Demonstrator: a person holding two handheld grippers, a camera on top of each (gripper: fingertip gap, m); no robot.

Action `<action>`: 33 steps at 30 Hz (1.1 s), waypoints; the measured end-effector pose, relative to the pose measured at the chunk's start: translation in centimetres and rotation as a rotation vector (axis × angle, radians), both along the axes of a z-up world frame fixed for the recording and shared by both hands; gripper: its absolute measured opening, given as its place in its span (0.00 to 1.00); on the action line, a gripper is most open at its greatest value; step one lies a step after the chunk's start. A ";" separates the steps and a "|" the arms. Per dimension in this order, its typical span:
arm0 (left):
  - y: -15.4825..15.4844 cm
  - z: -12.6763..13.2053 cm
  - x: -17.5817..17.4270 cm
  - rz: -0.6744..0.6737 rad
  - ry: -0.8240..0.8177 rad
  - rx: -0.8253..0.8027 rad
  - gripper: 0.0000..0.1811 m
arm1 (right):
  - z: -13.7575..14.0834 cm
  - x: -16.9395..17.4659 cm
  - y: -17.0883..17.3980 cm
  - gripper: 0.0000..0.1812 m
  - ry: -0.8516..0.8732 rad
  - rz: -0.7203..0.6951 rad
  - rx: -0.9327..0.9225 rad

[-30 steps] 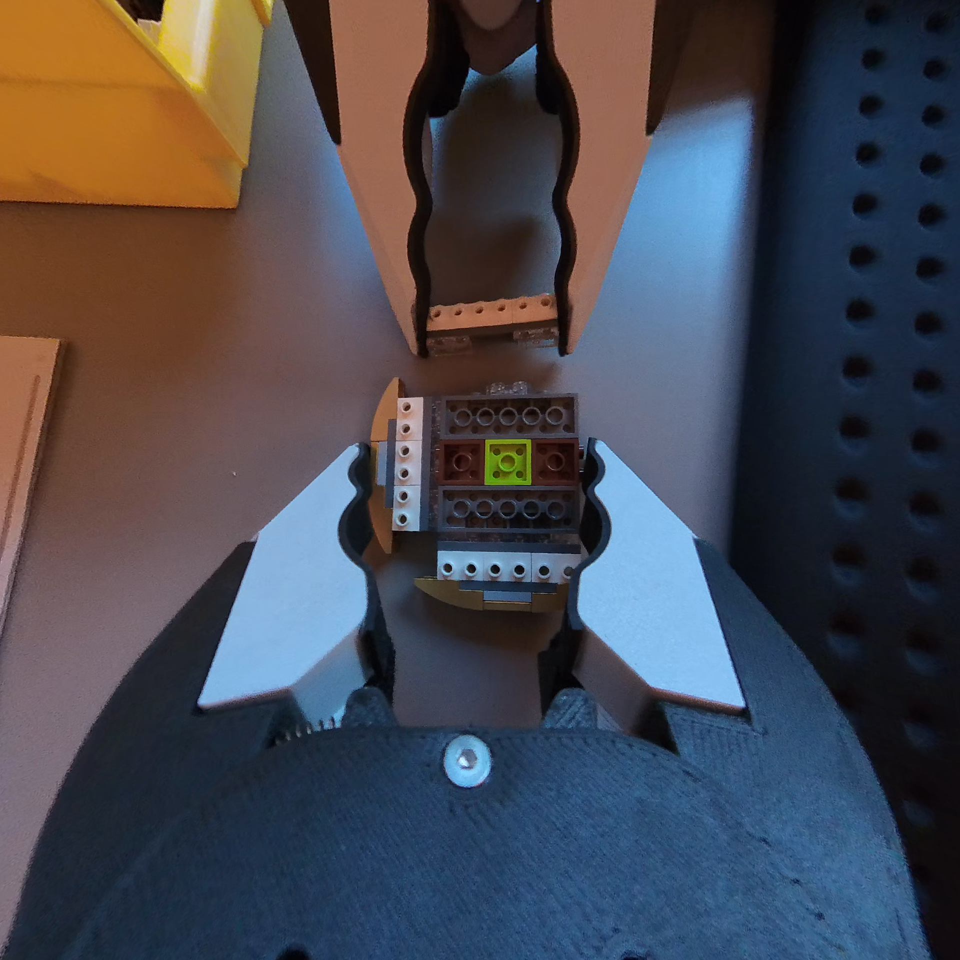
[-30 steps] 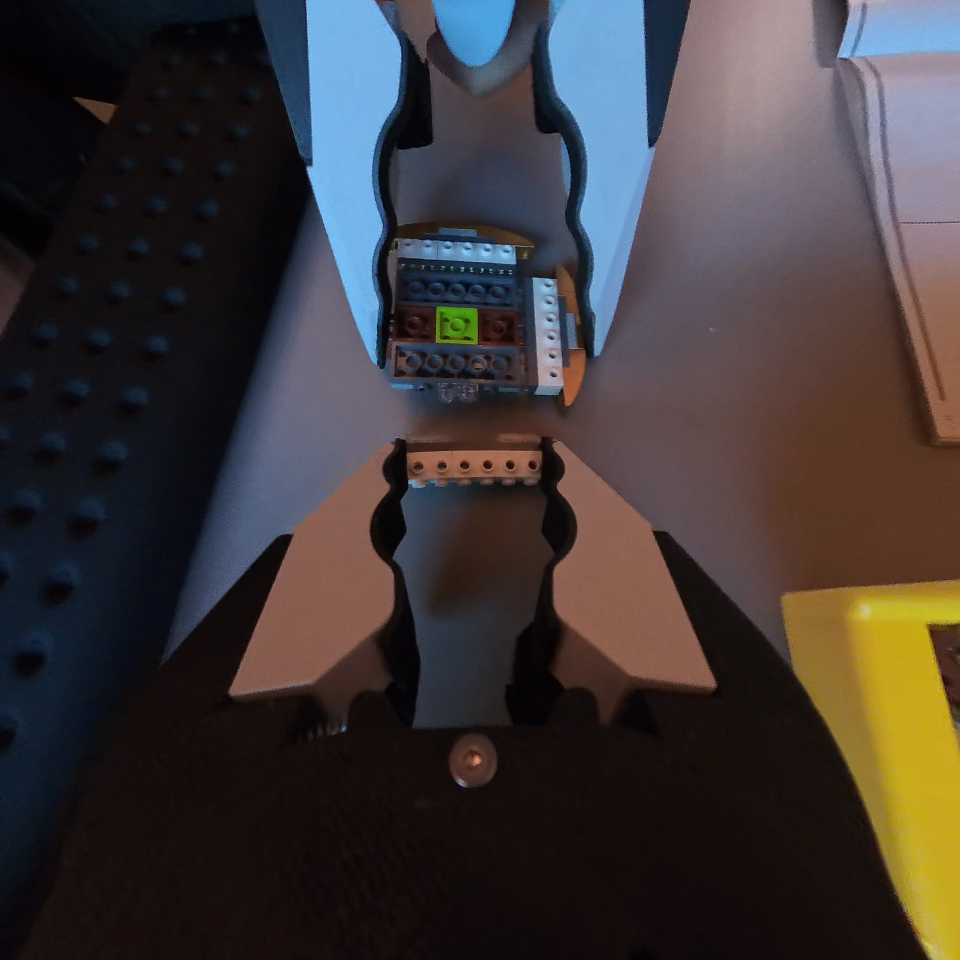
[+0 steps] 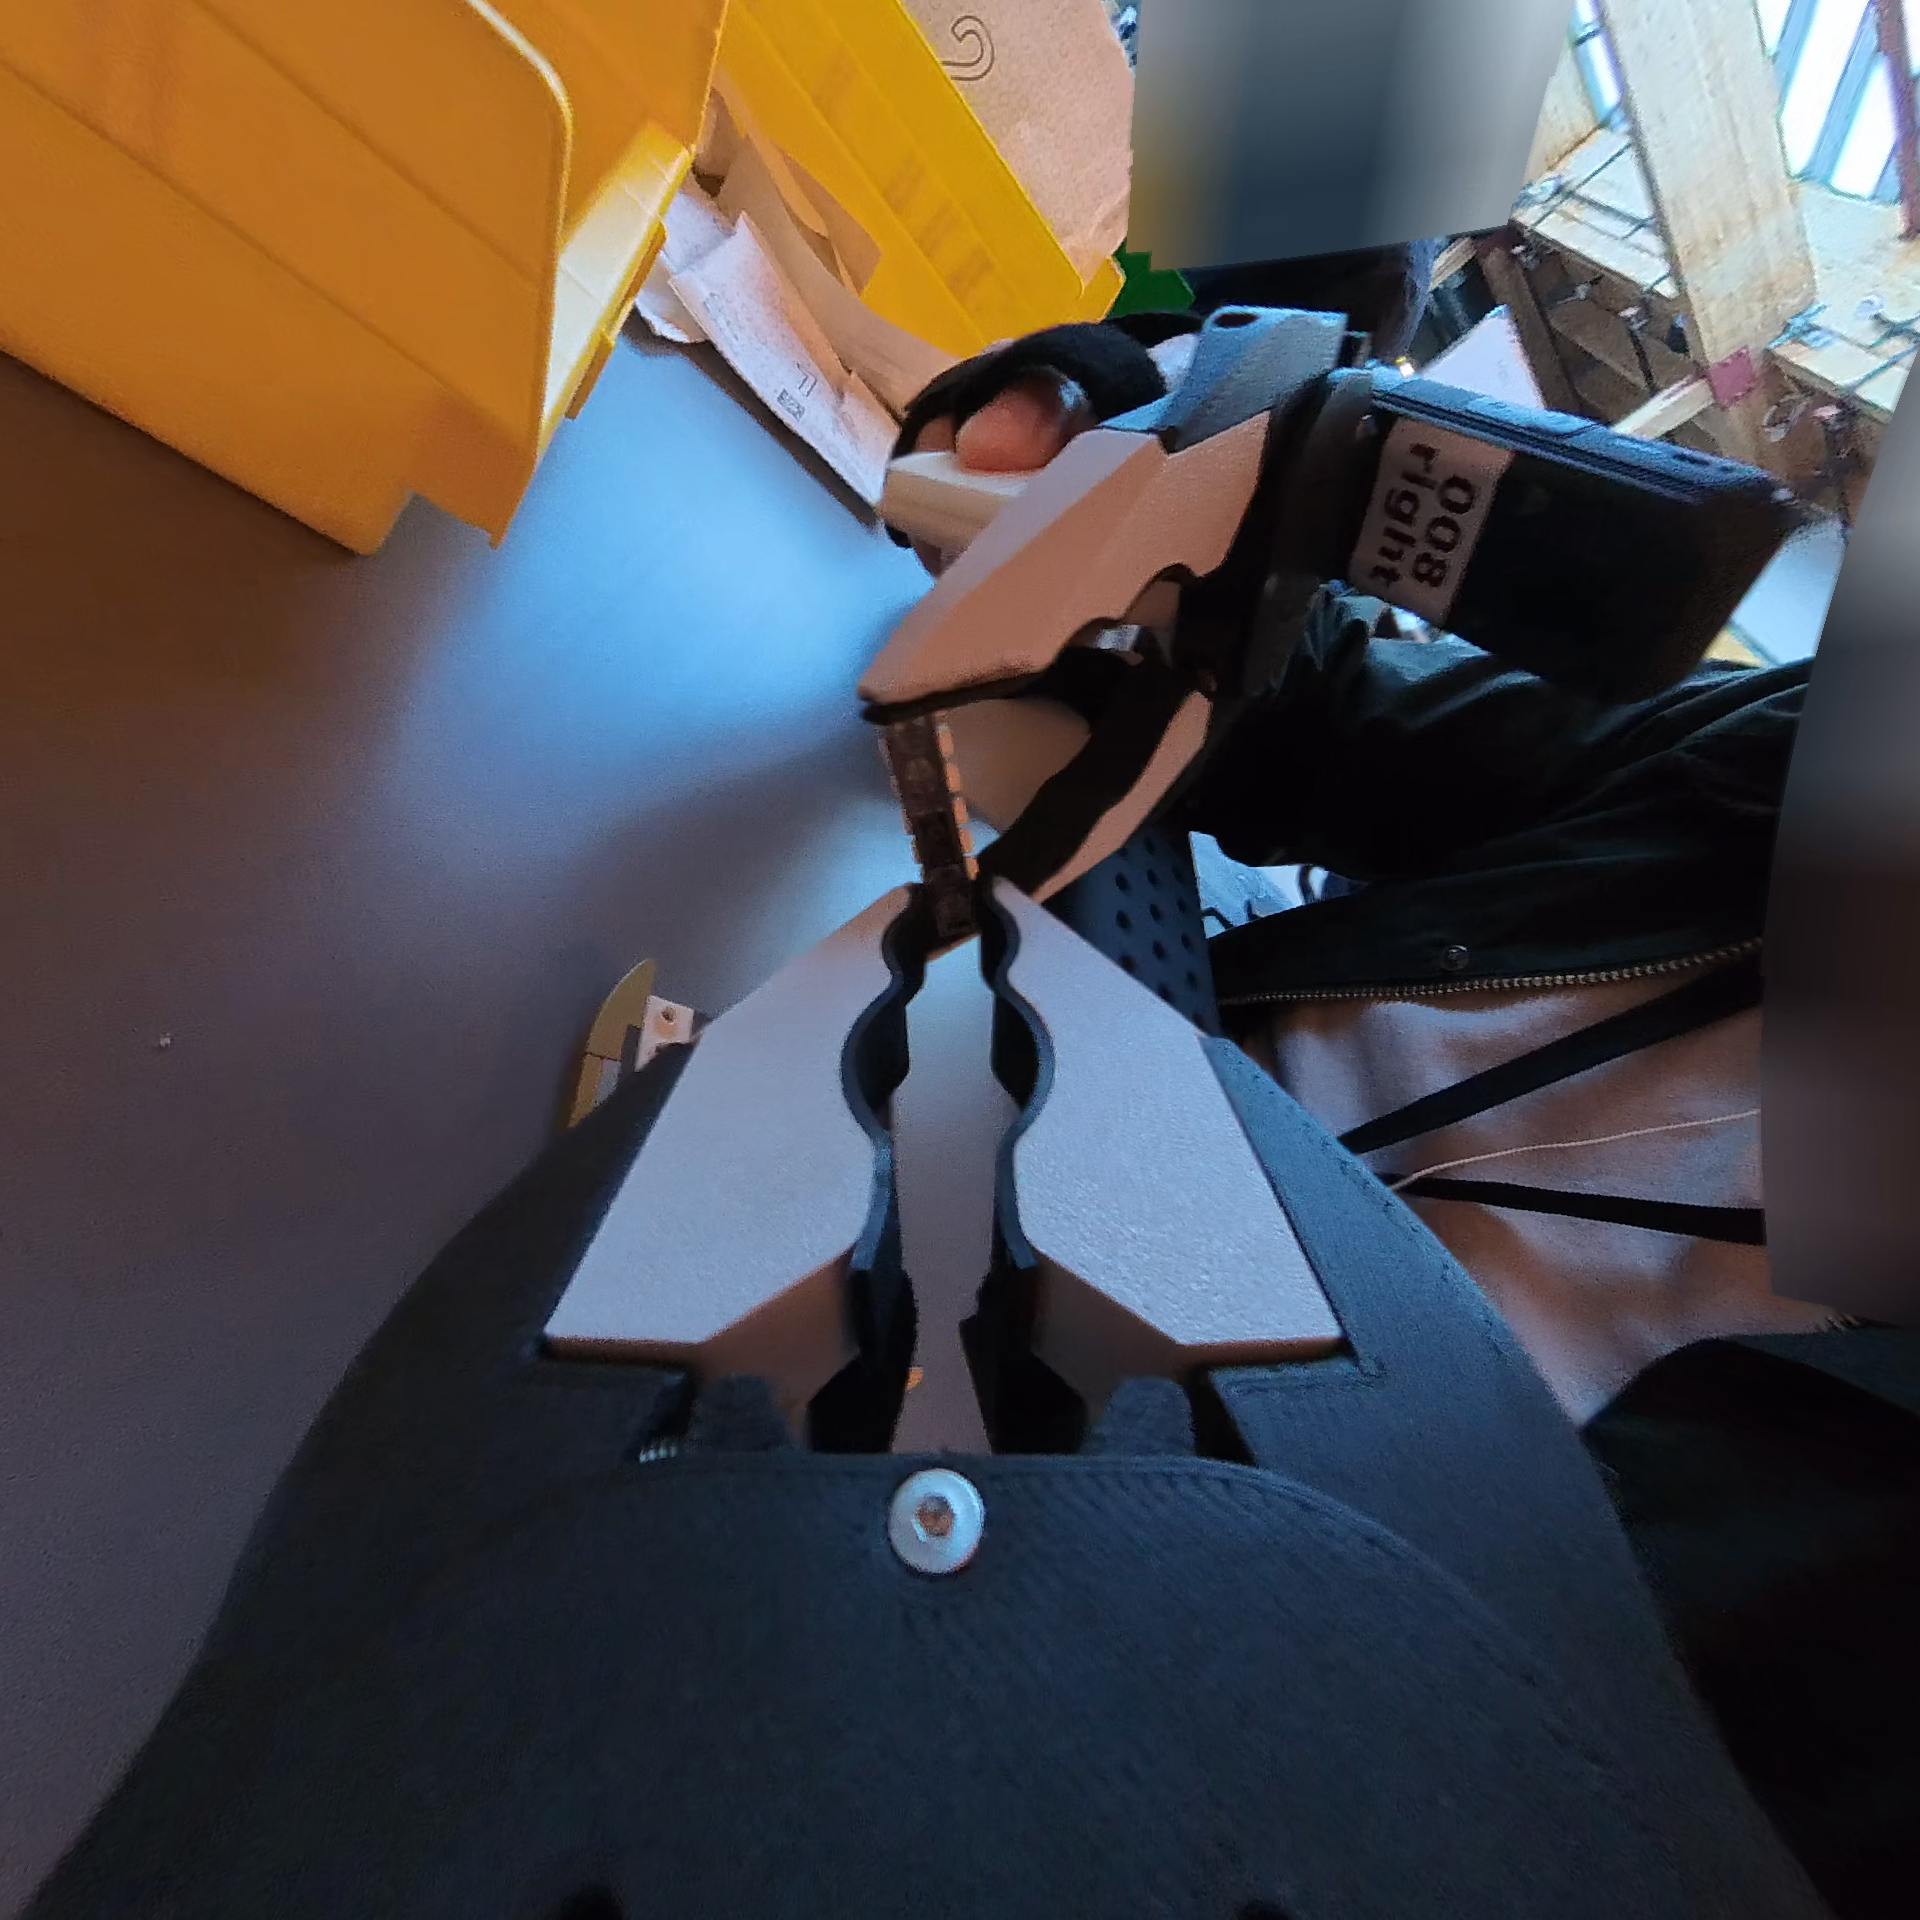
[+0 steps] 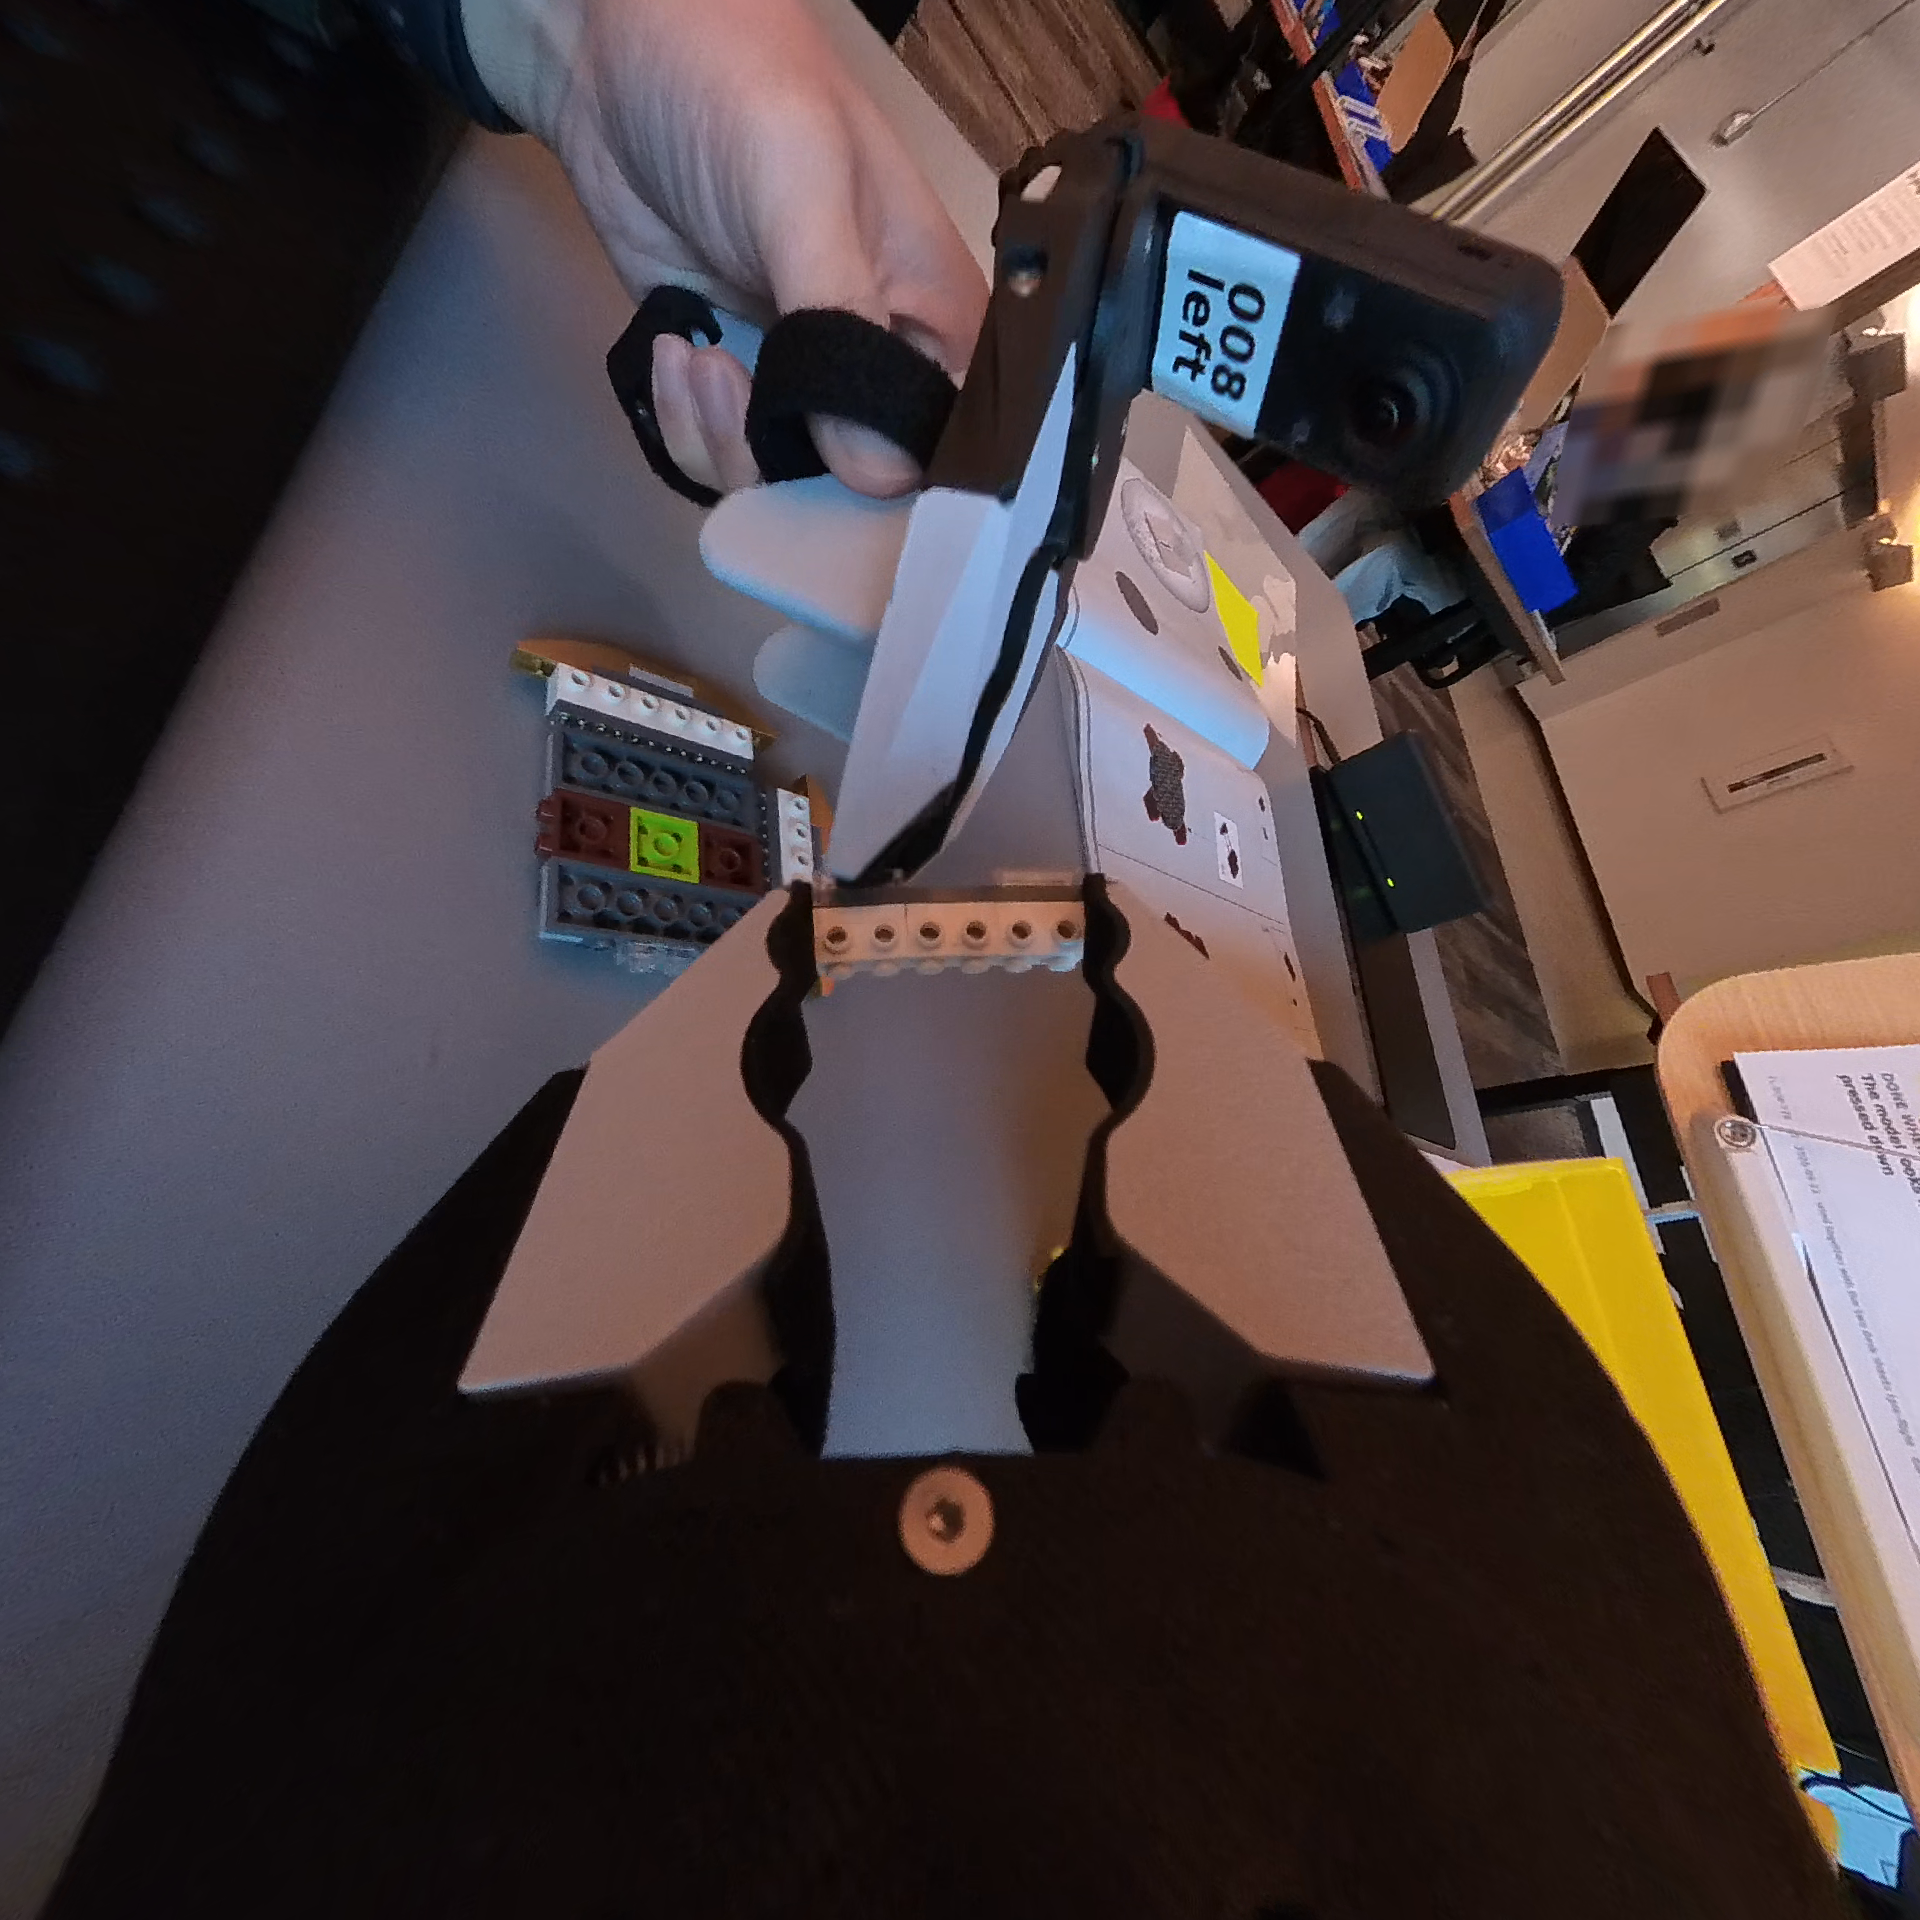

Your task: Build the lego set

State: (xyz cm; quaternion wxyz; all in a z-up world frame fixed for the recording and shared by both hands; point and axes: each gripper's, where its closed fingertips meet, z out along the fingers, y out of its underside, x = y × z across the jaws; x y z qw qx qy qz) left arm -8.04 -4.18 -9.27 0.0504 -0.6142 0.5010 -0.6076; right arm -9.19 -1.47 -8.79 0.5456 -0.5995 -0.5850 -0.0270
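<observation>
The right gripper (image 4: 948, 935) is clamped end to end on a white brick strip (image 4: 951, 932), held above the table (image 4: 260, 1039). The left gripper (image 3: 951, 920) pinches one end of the same strip (image 3: 935, 821), its fingers nearly together on it, so both tools hold the piece between them. The lego build (image 4: 649, 821) lies flat on the table to the left, apart from both, with an open booklet (image 4: 1174, 790) farther right and a yellow bin (image 3: 260, 239) at the far side.

Left of the lego build (image 4: 649, 821) the table (image 4: 260, 935) lies open (bare grey surface); to its right, the booklet (image 4: 1174, 821) and yellow bin (image 4: 1621, 1351) crowd in.
</observation>
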 end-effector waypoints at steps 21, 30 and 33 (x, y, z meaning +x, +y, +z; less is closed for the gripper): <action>0.8 1.4 -0.6 0.036 -0.078 0.081 0.03 | 2.6 0.9 0.3 0.14 0.944 0.066 -1.006; 0.7 1.8 0.0 0.045 -0.101 0.049 0.12 | 2.8 1.0 0.4 0.05 1.042 0.082 -1.161; 1.1 2.5 0.5 0.076 -0.135 0.008 0.12 | 2.8 0.9 0.7 0.05 1.080 0.074 -1.175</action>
